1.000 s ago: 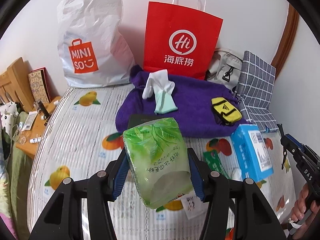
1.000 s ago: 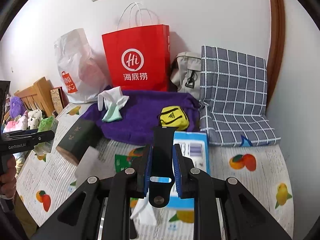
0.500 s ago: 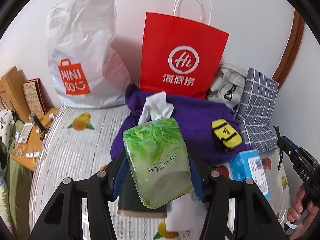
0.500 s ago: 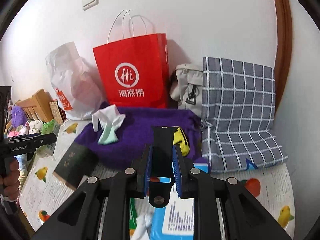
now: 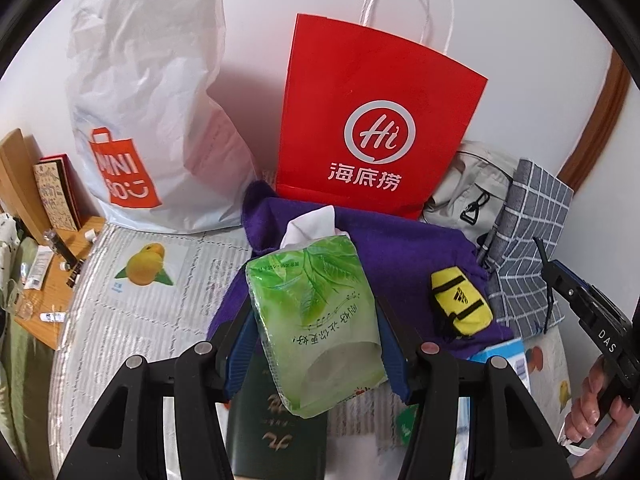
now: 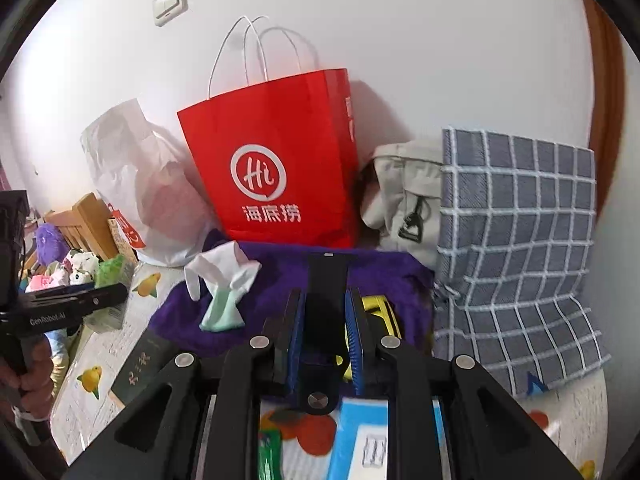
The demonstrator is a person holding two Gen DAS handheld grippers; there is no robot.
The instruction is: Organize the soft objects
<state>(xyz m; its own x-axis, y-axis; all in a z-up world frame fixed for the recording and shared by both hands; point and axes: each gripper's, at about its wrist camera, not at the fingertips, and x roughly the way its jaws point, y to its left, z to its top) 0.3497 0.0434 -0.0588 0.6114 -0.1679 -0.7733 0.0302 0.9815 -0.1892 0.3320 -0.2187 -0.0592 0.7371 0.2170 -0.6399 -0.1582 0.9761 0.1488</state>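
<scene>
- Left wrist view: the left gripper [image 5: 316,344] is squeezing a green pack of tissues [image 5: 318,322] between its blue pads, lifted above the bed [image 5: 132,308].
- Under the pack, a dark green box [image 5: 276,436] is lying on the bed.
- Behind it, a purple blanket [image 5: 404,252] is spreading out with a small yellow pouch [image 5: 460,300] on top.
- A white plastic bag [image 5: 152,108] and a red paper bag [image 5: 376,128] are leaning on the wall.
- At the right edge, a hand [image 5: 596,404] is holding the other tool.
- Right wrist view: the right gripper [image 6: 324,340] is pinching a flat black strap [image 6: 326,300], which is sticking up between the pads.
- Only this view is showing the white and mint socks [image 6: 224,284] fully, lying on the purple blanket [image 6: 384,272].
- It is also showing more of the grey checked cloth [image 6: 520,240] and a light switch [image 6: 170,2].
- The green pack [image 6: 114,280] is looking tiny at the far left, behind the left tool.
</scene>
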